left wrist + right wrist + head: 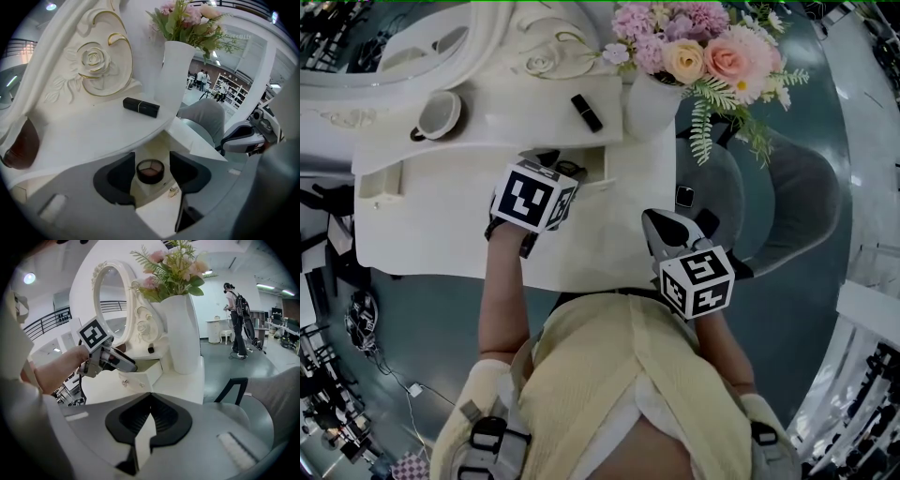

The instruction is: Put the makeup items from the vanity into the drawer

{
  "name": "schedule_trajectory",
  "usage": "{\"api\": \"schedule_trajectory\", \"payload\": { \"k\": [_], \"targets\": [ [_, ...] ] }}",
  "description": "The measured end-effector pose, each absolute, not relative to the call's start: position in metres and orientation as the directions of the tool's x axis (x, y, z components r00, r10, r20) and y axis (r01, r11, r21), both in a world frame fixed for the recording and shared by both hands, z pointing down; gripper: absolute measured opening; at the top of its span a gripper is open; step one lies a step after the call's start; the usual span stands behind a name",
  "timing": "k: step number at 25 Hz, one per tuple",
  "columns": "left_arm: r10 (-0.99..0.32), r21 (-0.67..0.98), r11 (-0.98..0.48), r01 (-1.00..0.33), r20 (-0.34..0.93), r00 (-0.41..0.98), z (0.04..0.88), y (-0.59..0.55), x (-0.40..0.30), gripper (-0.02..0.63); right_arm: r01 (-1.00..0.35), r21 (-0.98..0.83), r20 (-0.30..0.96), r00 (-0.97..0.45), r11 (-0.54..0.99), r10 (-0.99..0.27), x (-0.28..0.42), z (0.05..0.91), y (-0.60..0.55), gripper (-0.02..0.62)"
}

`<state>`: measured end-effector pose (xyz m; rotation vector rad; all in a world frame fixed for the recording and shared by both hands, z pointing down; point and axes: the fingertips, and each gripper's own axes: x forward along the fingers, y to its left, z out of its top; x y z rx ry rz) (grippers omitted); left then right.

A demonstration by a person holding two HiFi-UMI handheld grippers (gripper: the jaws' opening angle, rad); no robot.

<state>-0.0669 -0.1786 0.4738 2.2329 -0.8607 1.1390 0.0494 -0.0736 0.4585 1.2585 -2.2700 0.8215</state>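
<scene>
**Flowers, Cup and Chair Around the Mirror**

A white vase [649, 105] of pink and peach flowers [705, 45] stands upright just beside the carved mirror frame [539, 52], which bears a gilt-edged rose [93, 58]. A white cup [439, 114] sits well apart, to the left. A grey chair [797, 202] stands at the right. A person [236, 319] stands far behind.

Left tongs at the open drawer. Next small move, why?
Probably lift the left tongs clear: their jaws stand apart around the round brown eyeshadow compact, seemingly in the open white drawer, while the black lipstick tube lies on the white vanity top.
</scene>
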Motion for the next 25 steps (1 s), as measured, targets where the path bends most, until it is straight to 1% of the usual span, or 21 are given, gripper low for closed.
{"api": "schedule_trajectory", "payload": {
  "k": [7, 10, 12, 13, 20, 25],
  "targets": [
    [-0.346, 0.093, -0.700, -0.708, 0.824, 0.450, 0.469, -0.179, -0.069, 0.242, -0.854, -0.298, 0.603, -0.515, 0.426, -0.610, 0.047, 0.458, -0.073, 0.003],
    [-0.378, 0.107, -0.692, -0.714, 0.789, 0.485, 0.458, -0.179, -0.067, 0.241, -0.850, -0.302, 0.599, -0.521, 0.431, -0.608, 0.046, 0.457, -0.073, 0.003],
    [-0.406, 0.113, -0.691, -0.714, 0.756, 0.513, 0.448, -0.179, -0.065, 0.214, -0.848, -0.300, 0.598, -0.524, 0.436, -0.607, 0.046, 0.456, -0.074, 0.003],
    [-0.423, 0.112, -0.691, -0.714, 0.739, 0.525, 0.442, -0.179, -0.065, 0.212, -0.847, -0.299, 0.597, -0.525, 0.439, -0.607, 0.045, 0.455, -0.074, 0.003],
    [-0.551, 0.066, -0.689, -0.722, 0.600, 0.580, 0.400, -0.177, -0.067, 0.212, -0.840, -0.291, 0.589, -0.535, 0.459, -0.606, 0.045, 0.451, -0.079, 0.003],
    [-0.677, 0.022, -0.643, -0.766, 0.453, 0.581, 0.365, -0.186, -0.070, 0.212, -0.832, -0.288, 0.582, -0.545, 0.473, -0.603, 0.043, 0.449, -0.083, 0.003]
  ]
}}
